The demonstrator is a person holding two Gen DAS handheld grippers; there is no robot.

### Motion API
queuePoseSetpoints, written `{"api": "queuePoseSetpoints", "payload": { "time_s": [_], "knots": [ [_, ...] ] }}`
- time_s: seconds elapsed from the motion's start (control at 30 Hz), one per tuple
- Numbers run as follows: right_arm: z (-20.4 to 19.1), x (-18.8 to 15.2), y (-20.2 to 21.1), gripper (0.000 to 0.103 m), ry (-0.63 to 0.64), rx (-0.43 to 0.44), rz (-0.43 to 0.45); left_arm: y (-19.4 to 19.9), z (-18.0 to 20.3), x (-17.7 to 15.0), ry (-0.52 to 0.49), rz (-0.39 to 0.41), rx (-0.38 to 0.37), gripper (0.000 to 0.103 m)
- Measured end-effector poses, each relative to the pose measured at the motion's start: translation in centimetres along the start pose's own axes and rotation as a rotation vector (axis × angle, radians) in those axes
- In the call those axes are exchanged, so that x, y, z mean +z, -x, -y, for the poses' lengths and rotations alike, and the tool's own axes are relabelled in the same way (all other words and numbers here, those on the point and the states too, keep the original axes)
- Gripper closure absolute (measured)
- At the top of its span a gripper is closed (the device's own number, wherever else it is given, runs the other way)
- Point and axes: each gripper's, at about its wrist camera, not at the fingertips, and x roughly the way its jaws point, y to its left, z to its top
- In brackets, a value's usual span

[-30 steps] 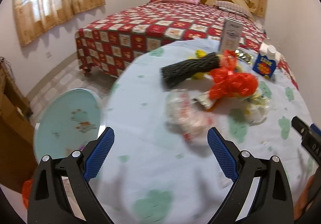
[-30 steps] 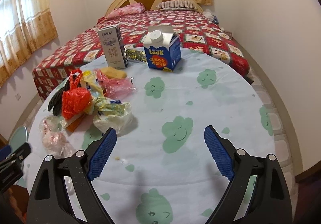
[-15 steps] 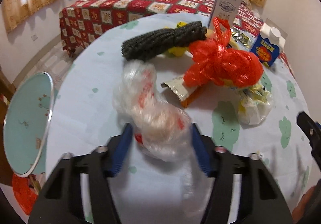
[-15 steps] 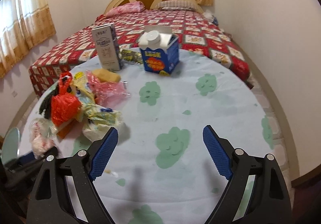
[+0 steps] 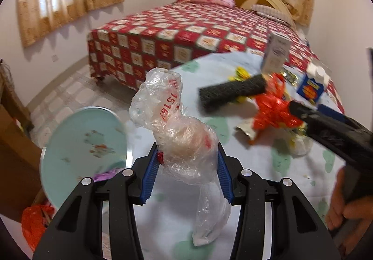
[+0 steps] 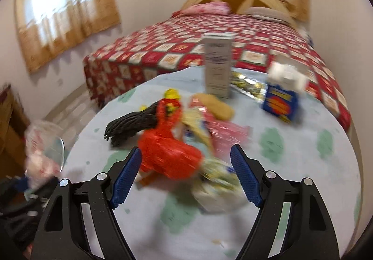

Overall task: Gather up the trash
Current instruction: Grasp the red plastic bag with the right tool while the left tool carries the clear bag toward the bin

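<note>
My left gripper (image 5: 187,173) is shut on a crumpled clear plastic bag with red print (image 5: 179,134) and holds it above the table's near edge; the bag shows blurred at the left of the right wrist view (image 6: 39,150). My right gripper (image 6: 185,176) is open, its jaws on either side of a red plastic bag (image 6: 171,155) in the trash pile. The right gripper reaches in from the right in the left wrist view (image 5: 331,127). The pile also holds a black mesh roll (image 6: 130,124), yellow wrappers and a pink bag (image 6: 226,134).
A grey-white carton (image 6: 218,66) and a blue milk carton (image 6: 283,94) stand at the table's far side (image 6: 303,166). A round light-blue lid or bin top (image 5: 84,150) sits left below the table. A bed with a red quilt (image 5: 186,36) lies beyond.
My left gripper has shut on the clear bag and lifted it off the table. My right gripper has swung left and forward to the red bag in the pile.
</note>
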Motion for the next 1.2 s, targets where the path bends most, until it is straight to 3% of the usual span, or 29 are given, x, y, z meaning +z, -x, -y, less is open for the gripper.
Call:
{"api": "queuePoseSetpoints", "payload": {
  "time_s": [0.07, 0.13, 0.33, 0.67, 1.2],
  "knots": [
    [-1.1, 0.2, -2.5, 0.033, 0.053, -0.015, -0.049, 0.3, -0.8, 0.3, 0.000, 0.012, 0.017, 0.057],
    [-1.6, 0.0, -4.0, 0.049, 0.076, -0.035, -0.095, 0.6, -1.4, 0.5, -0.004, 0.019, 0.029, 0.057],
    [-1.4, -0.6, -2.9, 0.072, 0.053, -0.049, -0.064, 0.8, -2.4, 0.2, 0.003, 0.022, 0.045, 0.057],
    [-5.0, -1.8, 3.8, 0.074, 0.009, -0.003, 0.078, 2.9, -4.2, -0.6, 0.016, 0.059, 0.073, 0.057],
    [-15.1, -3.1, 4.4, 0.074, 0.121, 0.070, 0.060, 5.1, -13.1, -3.0, 0.117, 0.084, 0.145, 0.057]
  ]
}}
